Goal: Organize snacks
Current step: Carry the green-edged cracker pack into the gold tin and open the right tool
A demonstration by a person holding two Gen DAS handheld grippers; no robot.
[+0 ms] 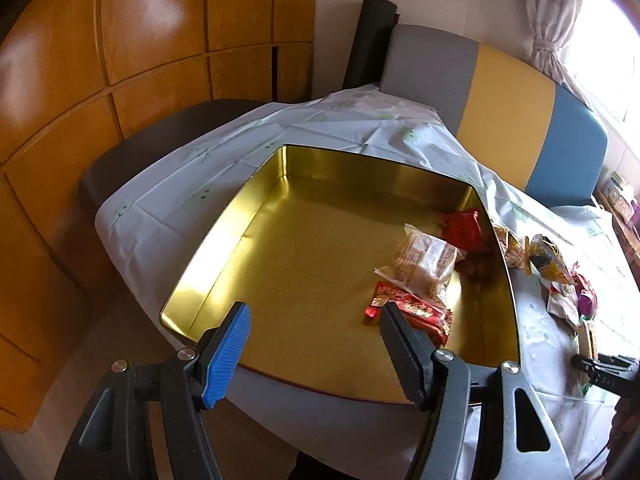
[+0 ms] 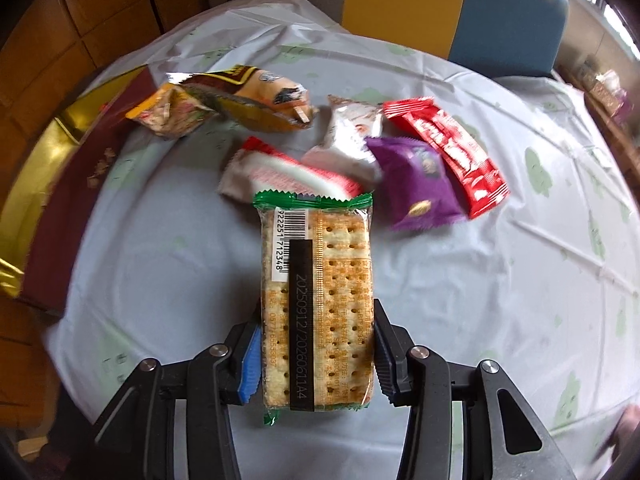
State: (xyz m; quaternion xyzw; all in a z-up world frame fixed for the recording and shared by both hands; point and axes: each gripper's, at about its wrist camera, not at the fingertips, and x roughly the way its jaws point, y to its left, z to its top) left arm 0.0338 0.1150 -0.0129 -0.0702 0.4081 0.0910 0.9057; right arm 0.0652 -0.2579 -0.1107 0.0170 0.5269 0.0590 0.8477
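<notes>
A large gold tin [image 1: 256, 216] lies open on the table and holds a clear bag of biscuits [image 1: 424, 260], a red packet [image 1: 464, 226] and a red bar wrapper [image 1: 416, 310]. My left gripper [image 1: 314, 322] is open and empty above the tin's near edge. My right gripper [image 2: 316, 344] is shut on a green-edged cracker pack [image 2: 316, 304], held above the tablecloth. Beyond it lie a purple packet [image 2: 416, 184], a red bar [image 2: 448, 152], a silver packet [image 2: 348, 140], a red-and-white packet [image 2: 280, 172] and yellow bags [image 2: 224, 100].
The tin's edge [image 2: 40, 160] and dark red outer wall show at the left of the right wrist view. A white patterned tablecloth [image 2: 520, 280] covers the round table. A grey, yellow and blue bench back [image 1: 516, 108] stands behind it. Wooden cabinets [image 1: 100, 60] are at the left.
</notes>
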